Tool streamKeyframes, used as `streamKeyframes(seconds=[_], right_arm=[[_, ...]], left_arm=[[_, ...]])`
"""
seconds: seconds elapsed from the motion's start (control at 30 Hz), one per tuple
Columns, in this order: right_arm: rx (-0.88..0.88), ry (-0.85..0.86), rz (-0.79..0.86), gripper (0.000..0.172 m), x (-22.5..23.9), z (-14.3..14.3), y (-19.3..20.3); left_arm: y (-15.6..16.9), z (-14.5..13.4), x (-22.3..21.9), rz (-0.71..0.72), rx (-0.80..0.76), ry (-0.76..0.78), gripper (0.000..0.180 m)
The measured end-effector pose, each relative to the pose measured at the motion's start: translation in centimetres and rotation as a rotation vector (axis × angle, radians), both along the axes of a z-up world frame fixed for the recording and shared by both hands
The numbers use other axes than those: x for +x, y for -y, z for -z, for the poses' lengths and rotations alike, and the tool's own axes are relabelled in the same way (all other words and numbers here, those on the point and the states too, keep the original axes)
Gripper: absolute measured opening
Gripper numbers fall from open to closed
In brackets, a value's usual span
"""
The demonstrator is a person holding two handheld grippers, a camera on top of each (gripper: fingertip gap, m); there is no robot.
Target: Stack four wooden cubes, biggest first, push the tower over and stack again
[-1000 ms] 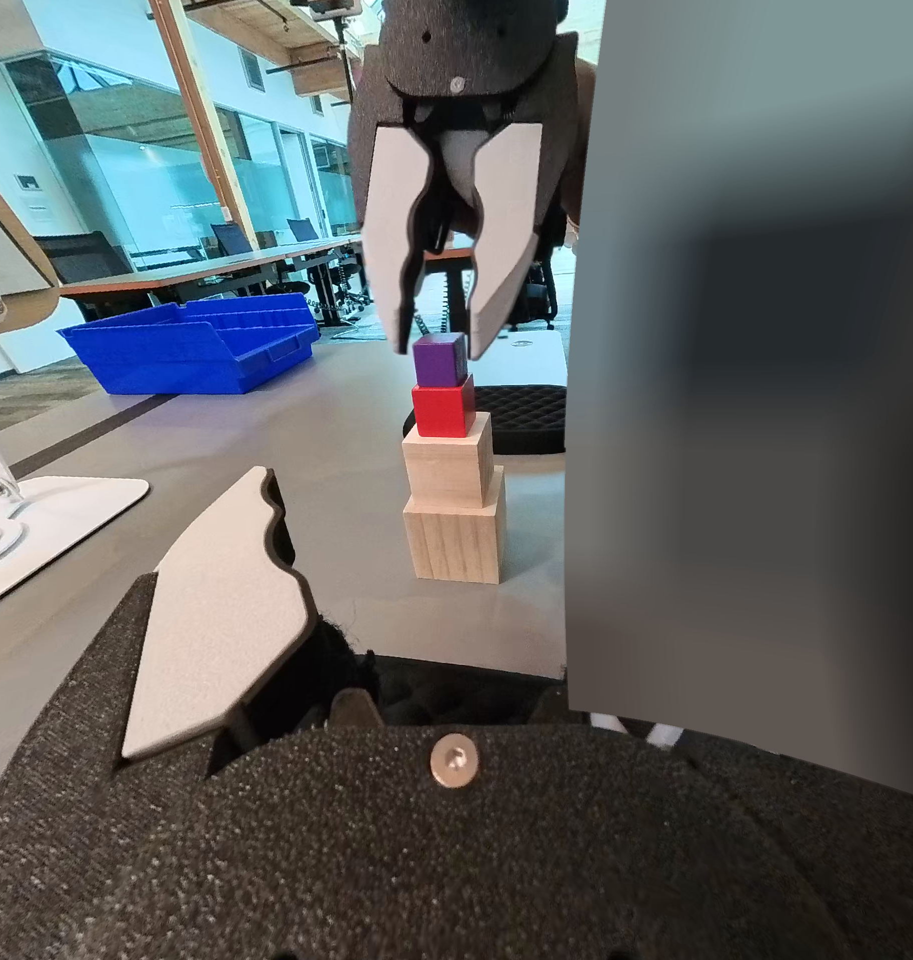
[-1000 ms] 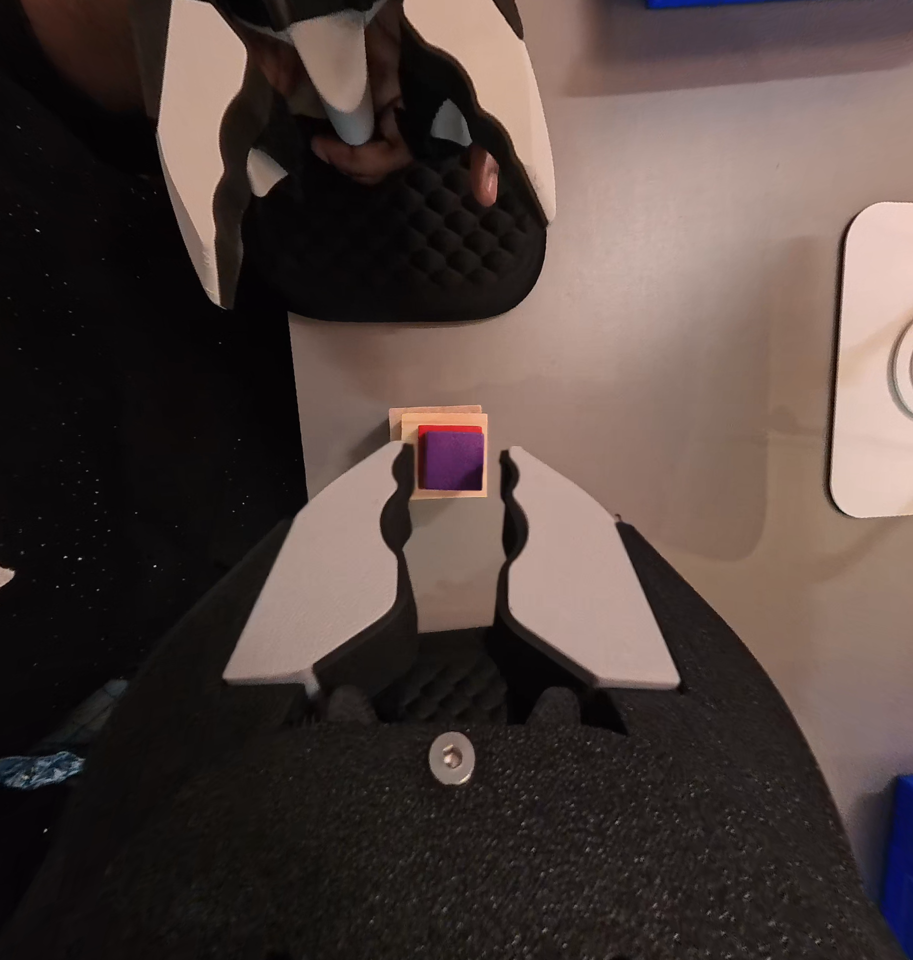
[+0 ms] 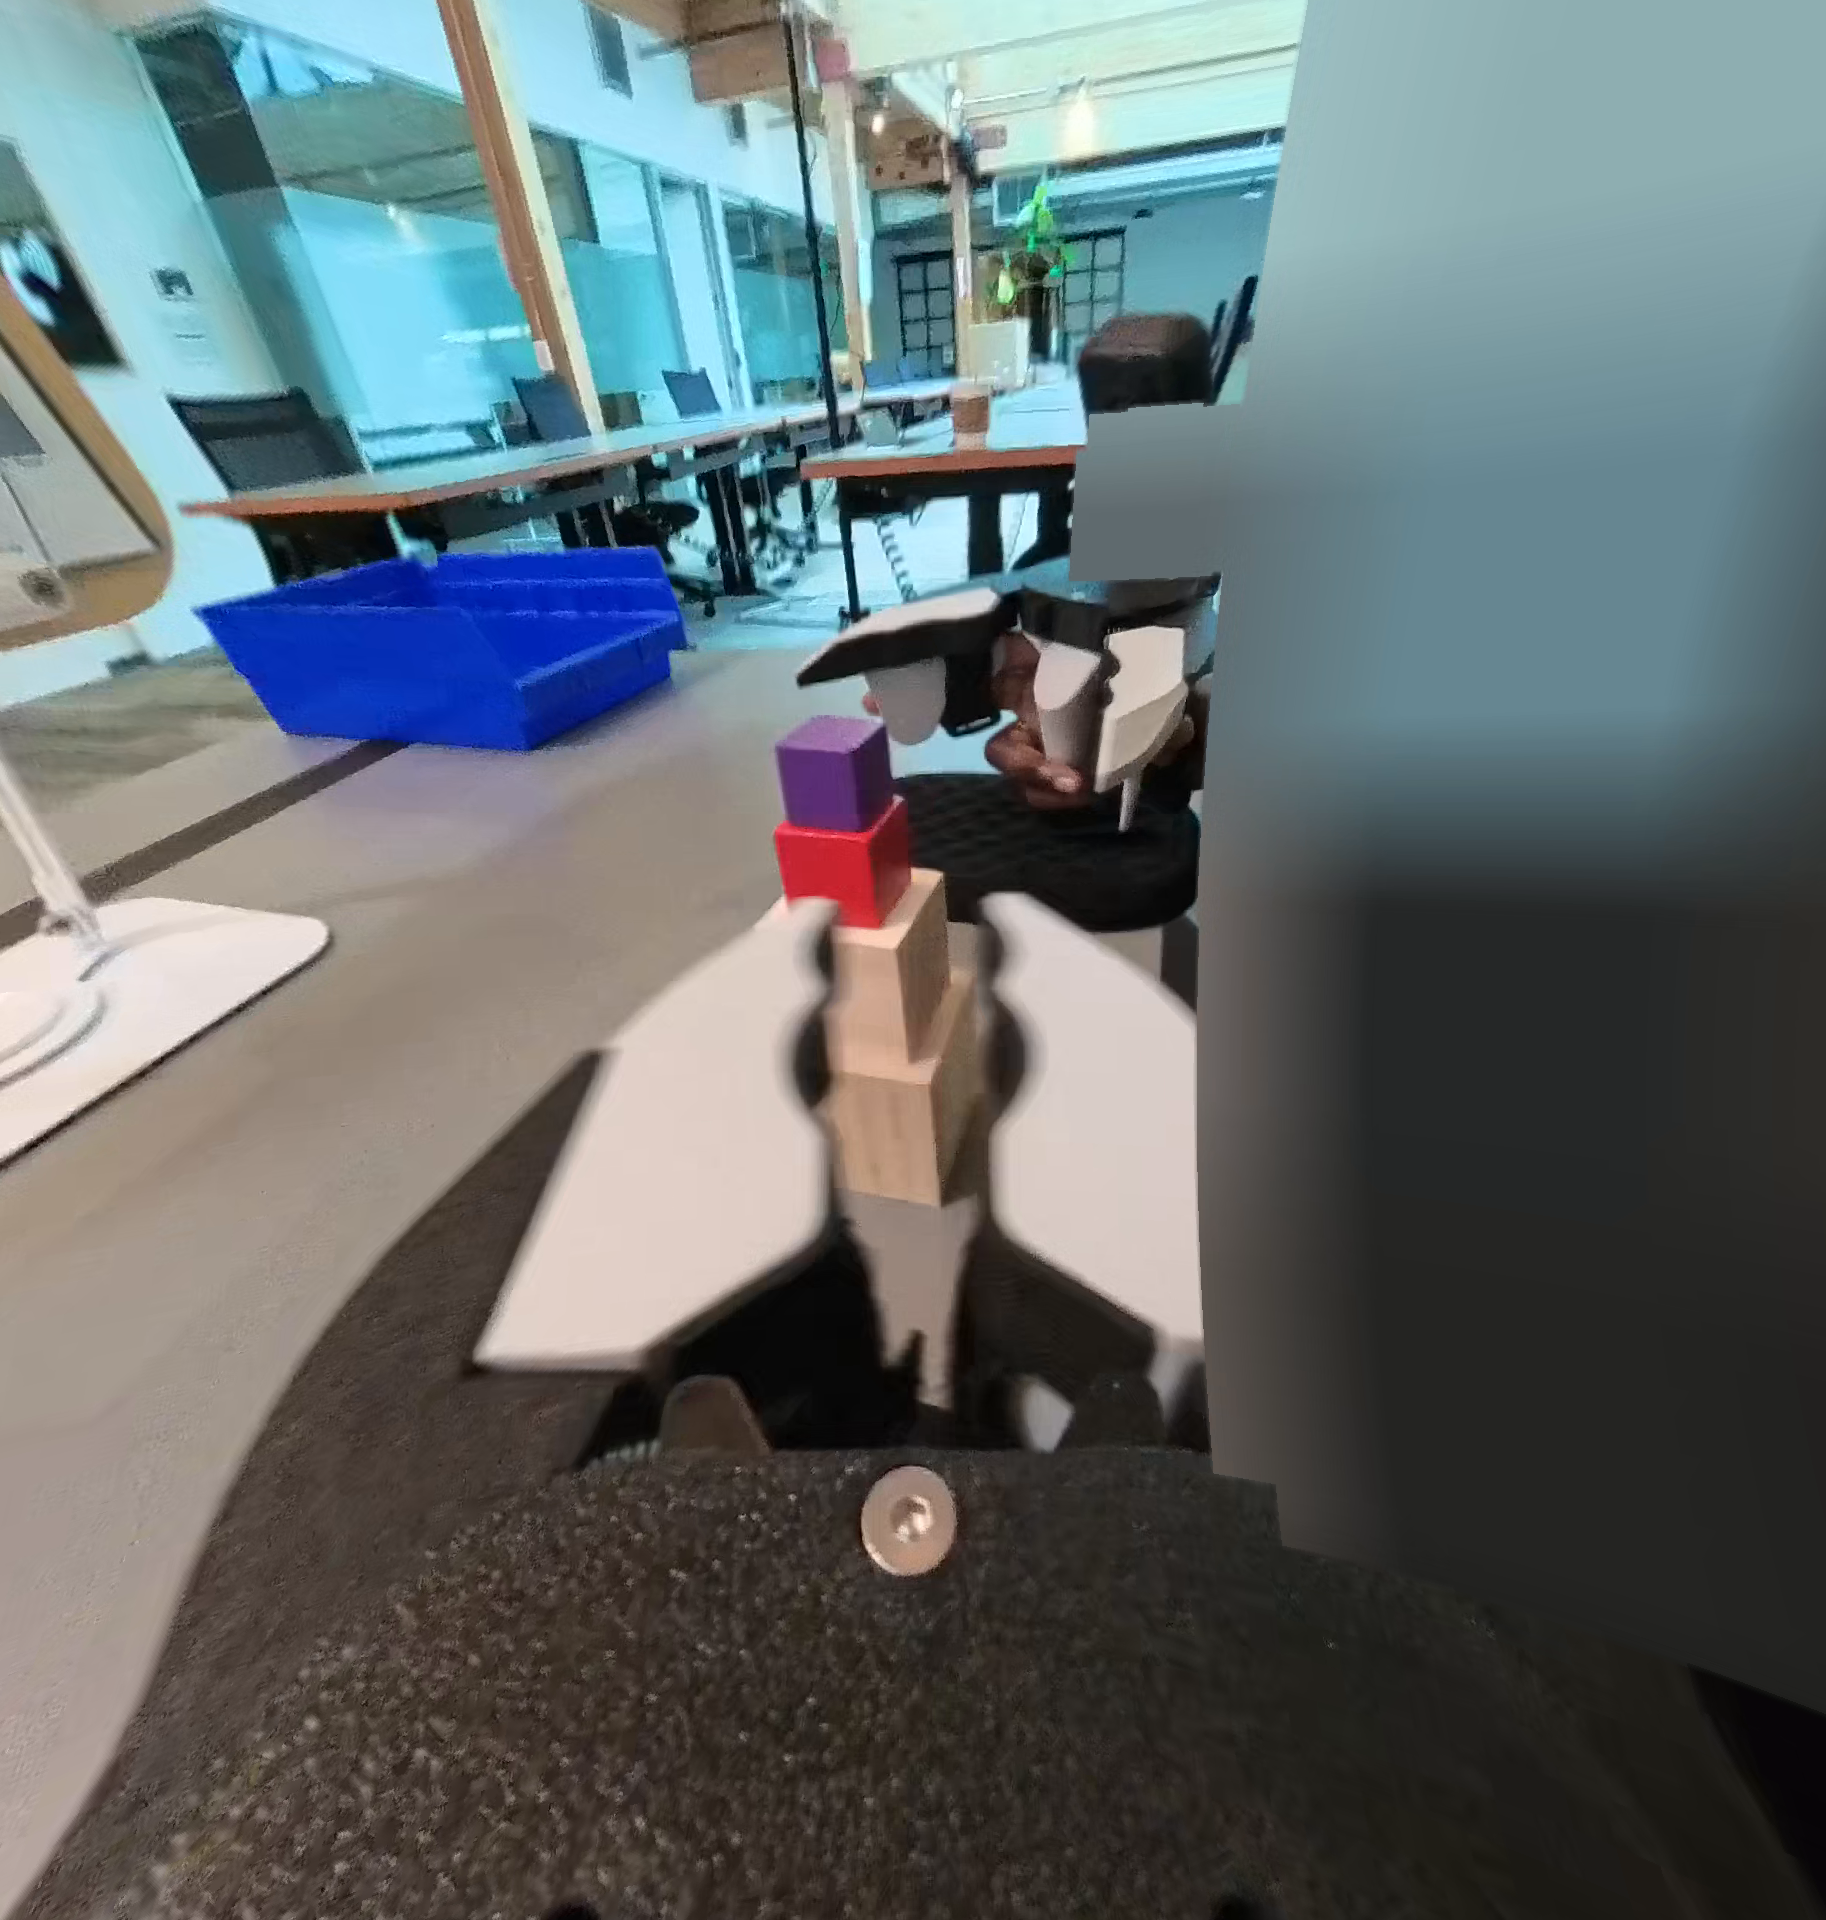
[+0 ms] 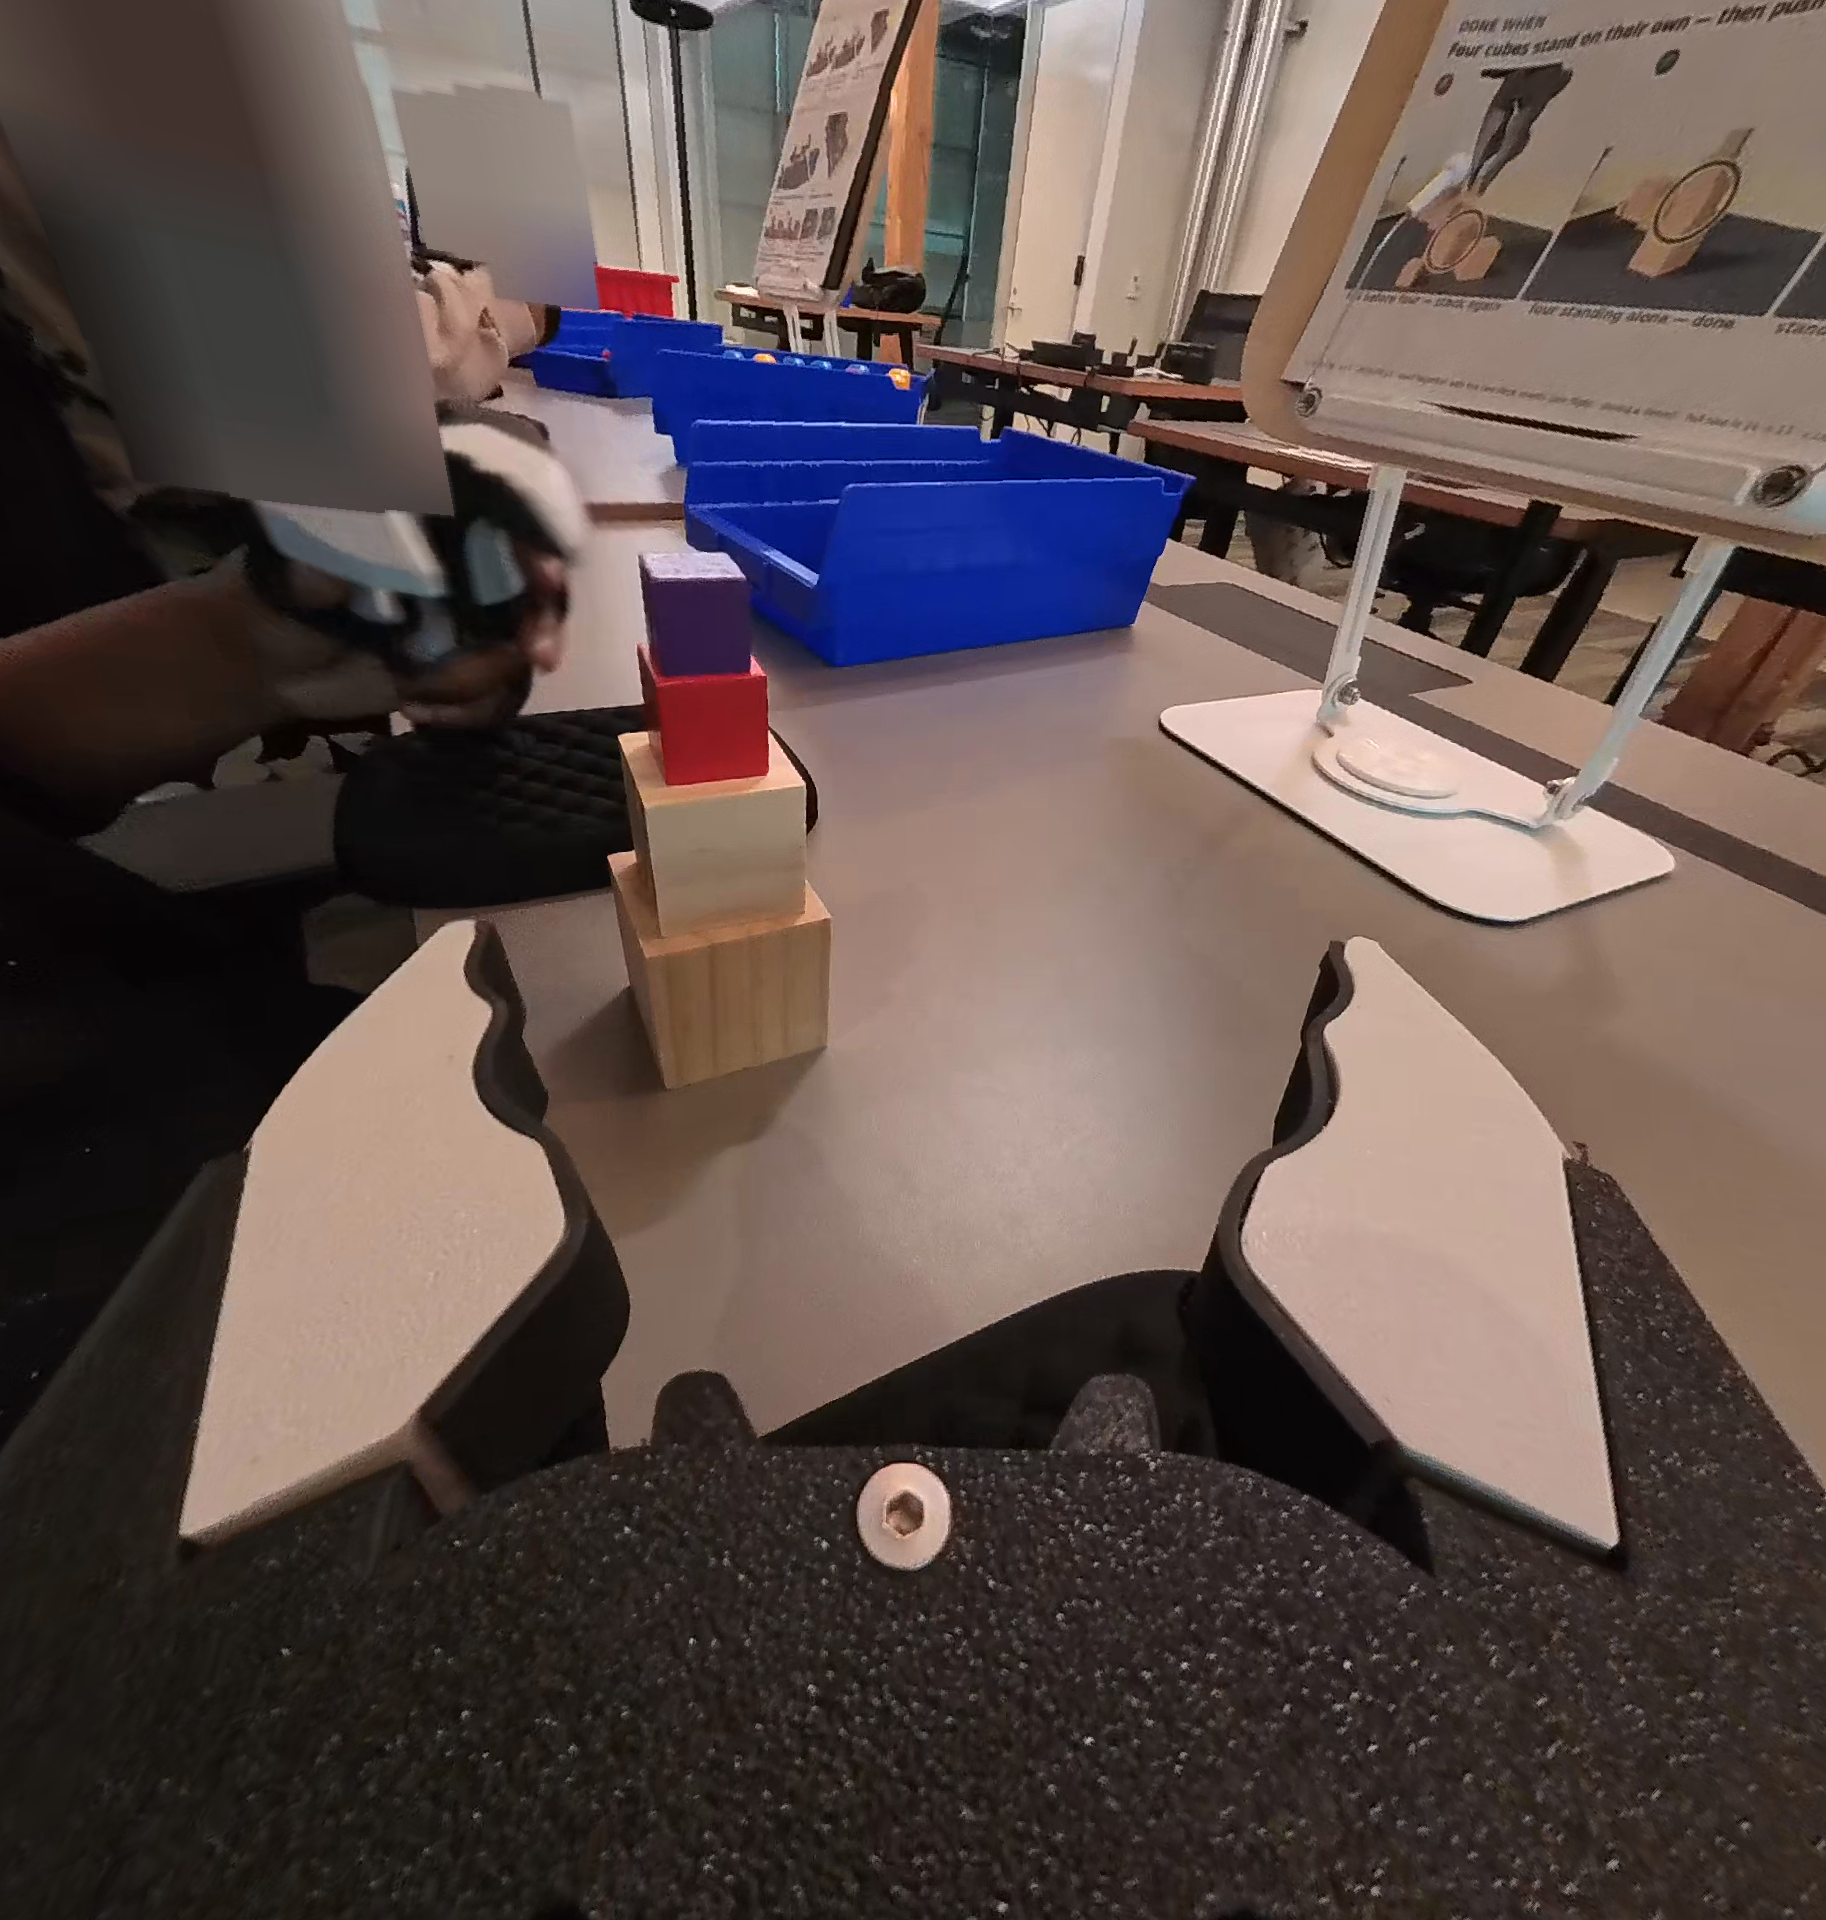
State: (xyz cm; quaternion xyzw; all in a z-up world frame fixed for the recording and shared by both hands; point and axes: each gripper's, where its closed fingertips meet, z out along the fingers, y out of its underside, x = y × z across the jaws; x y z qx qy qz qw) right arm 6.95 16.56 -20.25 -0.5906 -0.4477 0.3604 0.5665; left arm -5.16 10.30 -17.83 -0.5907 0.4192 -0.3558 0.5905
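Left wrist view: white stand base [image 3: 109,997], blue bin [image 3: 452,655], then left gripper [image 3: 904,925] with jaws narrowed, framing the cube stack behind them; nothing gripped, blur hides contact. Stack on grey table [image 3: 421,935]: big wood cube [image 3: 904,1132], smaller wood cube [image 3: 888,987], red cube [image 3: 841,857], purple cube [image 3: 831,774]. Right gripper [image 4: 909,997] wide open, bare, stack near its left finger.
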Motion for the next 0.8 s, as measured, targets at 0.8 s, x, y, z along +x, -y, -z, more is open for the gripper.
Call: streamKeyframes(seconds=[0.8], right_arm=[[0.008,0.001,0.0,0.13,0.1,0.1,0.1]], left_arm=[[-2.1,5.1,4.6,-0.028,-0.237,-0.308,0.0]])
